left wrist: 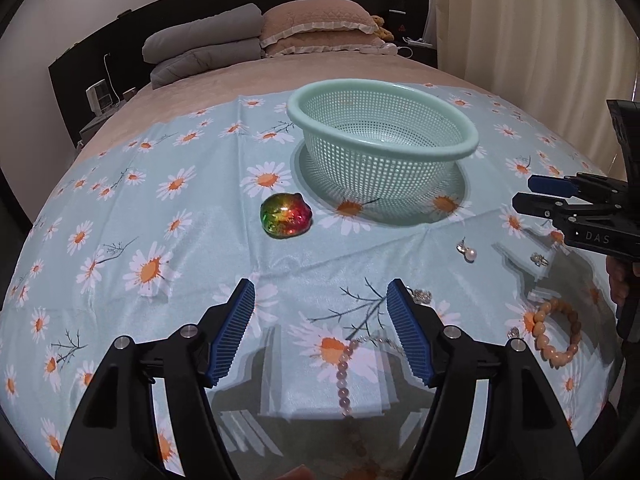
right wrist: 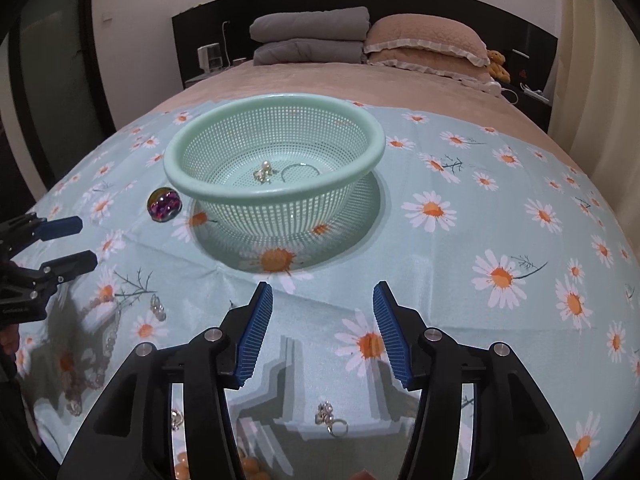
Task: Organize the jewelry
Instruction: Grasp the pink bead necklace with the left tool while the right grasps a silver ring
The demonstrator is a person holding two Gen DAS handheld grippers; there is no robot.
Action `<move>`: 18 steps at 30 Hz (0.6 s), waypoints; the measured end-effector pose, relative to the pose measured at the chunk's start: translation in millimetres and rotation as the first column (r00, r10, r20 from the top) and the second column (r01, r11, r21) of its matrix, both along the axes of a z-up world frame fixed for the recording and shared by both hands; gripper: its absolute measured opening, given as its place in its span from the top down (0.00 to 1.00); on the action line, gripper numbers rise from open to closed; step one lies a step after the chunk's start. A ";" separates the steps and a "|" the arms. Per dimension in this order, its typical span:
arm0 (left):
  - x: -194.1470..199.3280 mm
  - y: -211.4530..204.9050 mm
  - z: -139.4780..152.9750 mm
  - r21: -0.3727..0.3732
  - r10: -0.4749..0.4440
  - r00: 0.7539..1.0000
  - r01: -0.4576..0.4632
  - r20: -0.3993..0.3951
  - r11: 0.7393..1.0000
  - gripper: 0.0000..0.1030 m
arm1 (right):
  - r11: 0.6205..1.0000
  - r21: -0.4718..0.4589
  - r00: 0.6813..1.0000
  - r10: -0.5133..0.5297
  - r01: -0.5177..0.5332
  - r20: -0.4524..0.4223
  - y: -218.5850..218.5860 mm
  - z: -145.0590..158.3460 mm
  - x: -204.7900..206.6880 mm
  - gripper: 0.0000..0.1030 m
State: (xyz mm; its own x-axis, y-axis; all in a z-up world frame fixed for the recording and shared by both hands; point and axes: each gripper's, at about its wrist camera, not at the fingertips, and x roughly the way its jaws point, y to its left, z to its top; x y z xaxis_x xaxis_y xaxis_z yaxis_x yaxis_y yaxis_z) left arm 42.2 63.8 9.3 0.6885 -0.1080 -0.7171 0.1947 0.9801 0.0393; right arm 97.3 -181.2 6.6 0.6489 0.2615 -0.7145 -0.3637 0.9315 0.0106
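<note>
In the left wrist view my left gripper (left wrist: 320,300) stands open over the daisy cloth with nothing gripped. A pink bead necklace (left wrist: 344,376) lies on the cloth just below its fingers. A pearl earring (left wrist: 468,252), a small ring (left wrist: 538,259) and an orange bead bracelet (left wrist: 556,332) lie to the right. My right gripper (right wrist: 322,300) is open and empty too, and a crystal ring (right wrist: 332,420) lies on the cloth under its finger bases. The mint basket (right wrist: 276,199) holds a pearl earring (right wrist: 264,170) and a thin hoop (right wrist: 298,172).
An iridescent round ornament (left wrist: 285,214) sits left of the basket (left wrist: 296,108). The cloth covers the foot of a bed with pillows (right wrist: 424,40) and folded grey bedding (right wrist: 308,36) at the headboard. Each gripper shows at the edge of the other's view: the right gripper (left wrist: 524,194), the left gripper (right wrist: 86,242).
</note>
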 end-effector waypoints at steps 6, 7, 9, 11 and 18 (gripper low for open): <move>-31.9 -13.3 -22.3 0.008 -0.020 0.998 0.020 -0.059 1.000 0.33 | 0.999 -0.039 0.998 -0.009 0.007 -0.057 -16.0 -21.6 -28.5 0.52; -34.7 -12.9 -26.2 -0.004 -0.017 0.997 0.016 -0.071 1.000 0.33 | 0.999 -0.037 0.997 -0.016 0.013 -0.069 -19.5 -25.4 -30.5 0.52; -41.1 -12.8 -34.5 -0.022 -0.017 0.996 0.015 -0.088 1.000 0.33 | 0.999 -0.035 0.996 -0.021 0.018 -0.084 -23.2 -30.3 -33.6 0.52; -48.2 -15.5 -40.9 -0.006 -0.021 0.997 0.021 -0.075 1.000 0.33 | 0.999 -0.041 0.996 -0.012 0.008 -0.089 -22.4 -34.5 -35.7 0.52; -51.9 -16.8 -43.5 -0.015 -0.035 0.998 0.034 -0.050 0.999 0.48 | 0.999 -0.022 0.996 0.024 -0.026 -0.088 -17.3 -44.3 -36.5 0.74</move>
State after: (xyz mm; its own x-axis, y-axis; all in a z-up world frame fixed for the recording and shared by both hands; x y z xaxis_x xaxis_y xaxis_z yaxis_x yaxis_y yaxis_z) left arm -9.6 47.0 -34.2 0.6476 -0.1412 -0.7488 0.2299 0.9731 0.0153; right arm 60.8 -198.5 -37.8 0.5768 0.2596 -0.7745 -0.3852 0.9225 0.0224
